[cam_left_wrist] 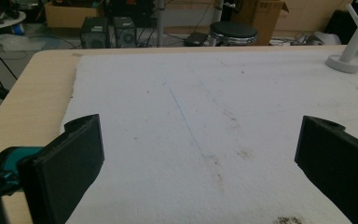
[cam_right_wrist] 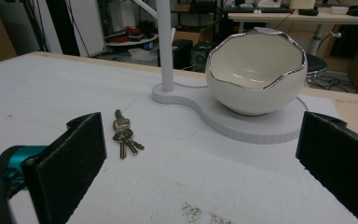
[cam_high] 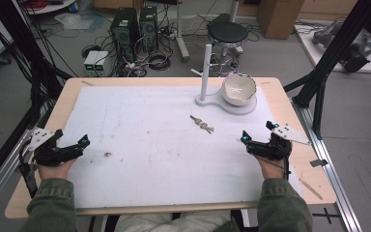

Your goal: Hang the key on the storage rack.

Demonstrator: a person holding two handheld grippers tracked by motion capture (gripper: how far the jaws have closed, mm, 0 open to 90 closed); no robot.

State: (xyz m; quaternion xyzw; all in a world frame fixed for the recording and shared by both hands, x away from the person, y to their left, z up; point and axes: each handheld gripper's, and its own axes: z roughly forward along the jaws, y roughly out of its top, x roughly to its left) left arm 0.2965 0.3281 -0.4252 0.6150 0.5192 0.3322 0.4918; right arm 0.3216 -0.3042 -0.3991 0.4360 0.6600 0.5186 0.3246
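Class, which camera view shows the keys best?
The right gripper view: the keys lie close ahead, each one distinct. The high view shows them small, mid-table. The left gripper view catches perhaps one tip at its right edge.

1. The table (cam_high: pixel 290 104) is pale wood, light tan along its edges.
2. The mat (cam_high: pixel 149 145) over it is white, flecked with small brown stains and marked by a thin blue line.
3. The bowl (cam_right_wrist: pixel 256 77) near the far right corner is glossy white with a silver rim.
4. The stand (cam_right_wrist: pixel 261 126) beneath it is plain white, post included.
5. The keys (cam_right_wrist: pixel 123 135) are dull brass and silver.
6. The left gripper (cam_high: pixel 72 147) and right gripper (cam_high: pixel 258 142) have black jaws with teal accents.
7. The sleeves (cam_high: pixel 53 208) are olive green.
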